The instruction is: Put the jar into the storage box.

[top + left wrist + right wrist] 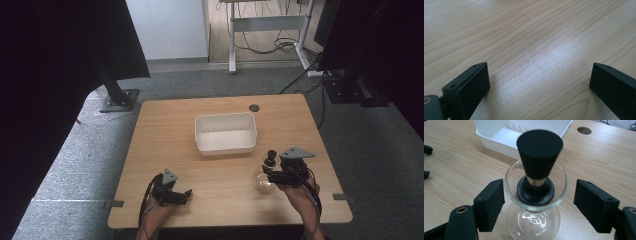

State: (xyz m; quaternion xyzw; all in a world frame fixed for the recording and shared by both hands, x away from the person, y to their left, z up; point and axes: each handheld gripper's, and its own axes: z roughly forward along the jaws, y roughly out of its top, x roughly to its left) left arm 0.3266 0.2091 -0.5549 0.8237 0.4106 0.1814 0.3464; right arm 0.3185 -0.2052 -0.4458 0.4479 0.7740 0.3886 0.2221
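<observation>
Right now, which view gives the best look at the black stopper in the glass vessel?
The right gripper view: the black stopper sits close up in the glass vessel, between the right gripper's open jaws. In the high view the stopper is a small dark shape. The left gripper view looks at the table.

A light wooden table [220, 175] stands on grey carpet [380, 150]. Beyond the table, a white wall panel [167, 27] meets pale wood flooring, where a white desk frame [267, 22] and tangled cables [280, 45] sit; black curtains [45, 75] flank the table
</observation>
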